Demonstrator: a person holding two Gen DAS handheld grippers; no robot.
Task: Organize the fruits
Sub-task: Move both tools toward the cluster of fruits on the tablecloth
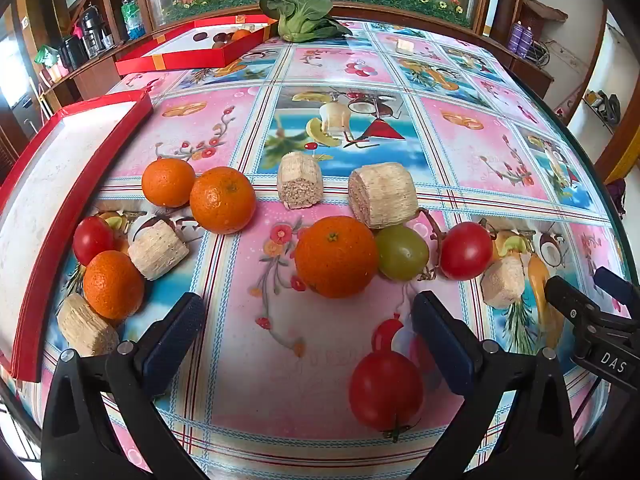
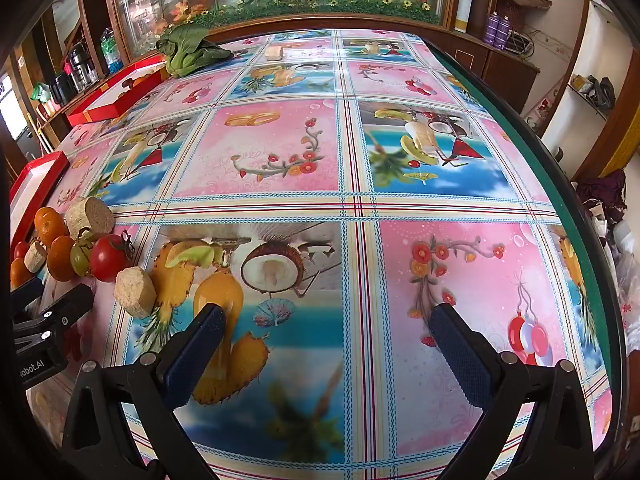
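My left gripper (image 1: 306, 312) is open and empty above the table. An orange (image 1: 336, 256) lies just ahead of its fingers, a green grape (image 1: 402, 252) and a tomato (image 1: 466, 250) to its right. Another tomato (image 1: 386, 390) lies between the jaws near the right finger. More oranges (image 1: 222, 199) and a tomato (image 1: 93, 239) lie to the left, among beige cut cane pieces (image 1: 384, 194). An empty red tray (image 1: 44, 200) stands at the left. My right gripper (image 2: 326, 320) is open and empty over bare tablecloth; the fruit cluster (image 2: 106, 258) is at its far left.
A second red tray (image 1: 188, 58) with some fruit stands at the back left, a bok choy (image 1: 300, 14) beside it. The right gripper shows at the right edge of the left wrist view (image 1: 592, 312). The table's round edge (image 2: 580, 216) curves along the right. Cabinets stand behind.
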